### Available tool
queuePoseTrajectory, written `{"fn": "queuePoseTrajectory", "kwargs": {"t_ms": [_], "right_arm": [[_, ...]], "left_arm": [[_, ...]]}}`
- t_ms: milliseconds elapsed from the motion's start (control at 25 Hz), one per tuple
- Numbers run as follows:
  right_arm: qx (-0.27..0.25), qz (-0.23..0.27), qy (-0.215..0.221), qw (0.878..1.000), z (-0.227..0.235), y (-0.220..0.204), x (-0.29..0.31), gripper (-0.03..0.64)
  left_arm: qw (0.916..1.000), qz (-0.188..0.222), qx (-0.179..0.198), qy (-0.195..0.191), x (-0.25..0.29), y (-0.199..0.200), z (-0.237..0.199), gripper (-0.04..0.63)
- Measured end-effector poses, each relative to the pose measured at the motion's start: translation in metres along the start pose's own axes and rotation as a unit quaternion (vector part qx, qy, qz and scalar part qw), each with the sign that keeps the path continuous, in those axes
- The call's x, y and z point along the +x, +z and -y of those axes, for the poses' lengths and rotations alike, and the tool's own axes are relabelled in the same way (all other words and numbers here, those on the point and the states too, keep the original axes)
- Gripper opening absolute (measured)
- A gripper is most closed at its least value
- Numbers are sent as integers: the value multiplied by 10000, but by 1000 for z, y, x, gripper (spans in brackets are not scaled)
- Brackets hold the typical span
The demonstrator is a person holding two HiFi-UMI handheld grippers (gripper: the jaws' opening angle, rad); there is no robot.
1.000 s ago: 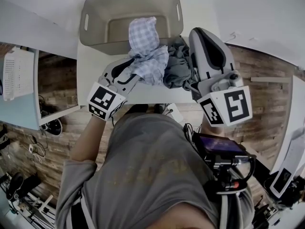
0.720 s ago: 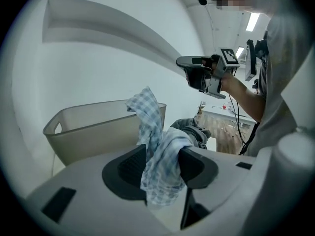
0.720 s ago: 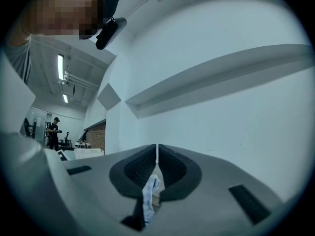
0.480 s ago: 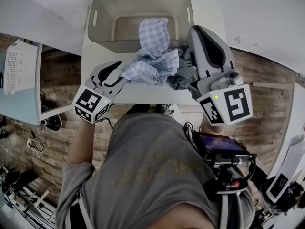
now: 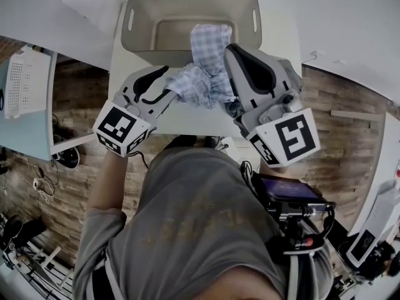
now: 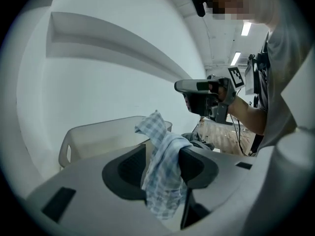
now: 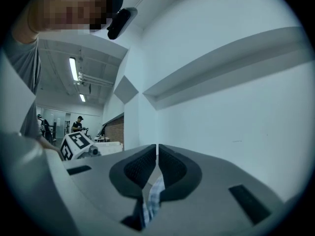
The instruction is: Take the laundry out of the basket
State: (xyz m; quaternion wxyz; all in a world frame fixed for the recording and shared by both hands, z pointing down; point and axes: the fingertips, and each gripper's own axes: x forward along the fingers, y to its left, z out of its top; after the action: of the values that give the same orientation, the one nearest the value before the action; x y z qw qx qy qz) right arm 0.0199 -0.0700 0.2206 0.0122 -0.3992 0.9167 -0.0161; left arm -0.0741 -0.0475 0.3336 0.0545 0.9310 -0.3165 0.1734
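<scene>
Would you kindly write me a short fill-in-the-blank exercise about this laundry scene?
1. The cloth between the jaws of the left gripper has a ____ pattern.
2. Open or shut, the jaws of the right gripper are ____.
3. The basket stands on a table whose colour is ____.
Missing words: checked; shut; white.

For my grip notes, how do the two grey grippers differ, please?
The left gripper clamps the blue checked cloth, jaws apart; the right gripper has its jaws together. The left gripper faces the beige plastic basket; the right gripper faces white wall. Both carry marker cubes.
</scene>
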Motion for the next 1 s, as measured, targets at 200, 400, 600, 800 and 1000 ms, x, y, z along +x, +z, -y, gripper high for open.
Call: {"fn": "queuePoseTrajectory", "kwargs": {"t_ms": [200, 400, 600, 800, 1000], "right_arm": [[29, -210, 475, 9986, -31, -20, 3, 20], [119, -58, 1012, 9948, -65, -20, 1, 20], [-195, -224, 1632, 9861, -89, -29, 3, 20], [-663, -834, 1561, 9820, -84, -60, 8, 20], [-778, -1052, 1286, 9830, -74, -72, 14, 18]], "left_arm": [[9998, 204, 18, -34, 14, 19, -5, 187], [9995, 309, 18, -59, 18, 28, -6, 187], [9991, 395, -19, -127, 20, 36, -5, 187], [9991, 405, -31, -107, 15, 42, 0, 194], [9999, 151, 51, -47, 7, 32, 6, 195]]}}
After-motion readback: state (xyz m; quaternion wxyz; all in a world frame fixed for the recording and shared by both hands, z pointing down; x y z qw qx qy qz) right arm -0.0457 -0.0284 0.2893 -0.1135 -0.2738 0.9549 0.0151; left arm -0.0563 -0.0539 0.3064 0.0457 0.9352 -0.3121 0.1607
